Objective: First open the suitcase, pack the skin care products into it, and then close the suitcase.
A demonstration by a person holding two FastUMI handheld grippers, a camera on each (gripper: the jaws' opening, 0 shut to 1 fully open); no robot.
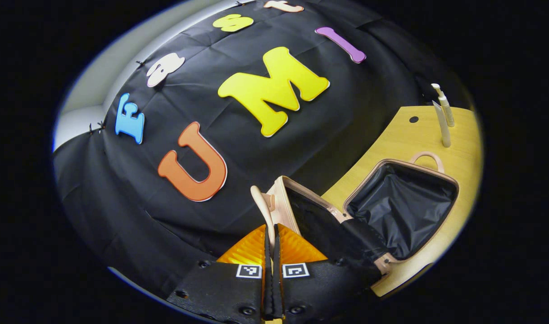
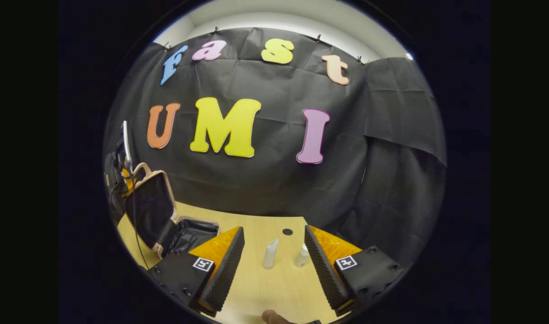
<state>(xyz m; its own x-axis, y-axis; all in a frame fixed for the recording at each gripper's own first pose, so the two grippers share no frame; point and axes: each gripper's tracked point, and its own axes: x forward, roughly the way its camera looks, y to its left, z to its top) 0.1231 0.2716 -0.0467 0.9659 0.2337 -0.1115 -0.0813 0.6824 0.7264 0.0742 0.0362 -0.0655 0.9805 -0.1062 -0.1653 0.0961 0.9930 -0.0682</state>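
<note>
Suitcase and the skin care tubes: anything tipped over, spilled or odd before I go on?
Nothing stands out. The suitcase lies open on the table, its lid held up by the left tool. Both tubes stand upright, nothing spilled.

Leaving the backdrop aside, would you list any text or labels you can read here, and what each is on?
Suitcase: no text visible.
Two tubes: too small to read any print.
Left gripper and right gripper: square coded markers, patterns rather than words.
</note>
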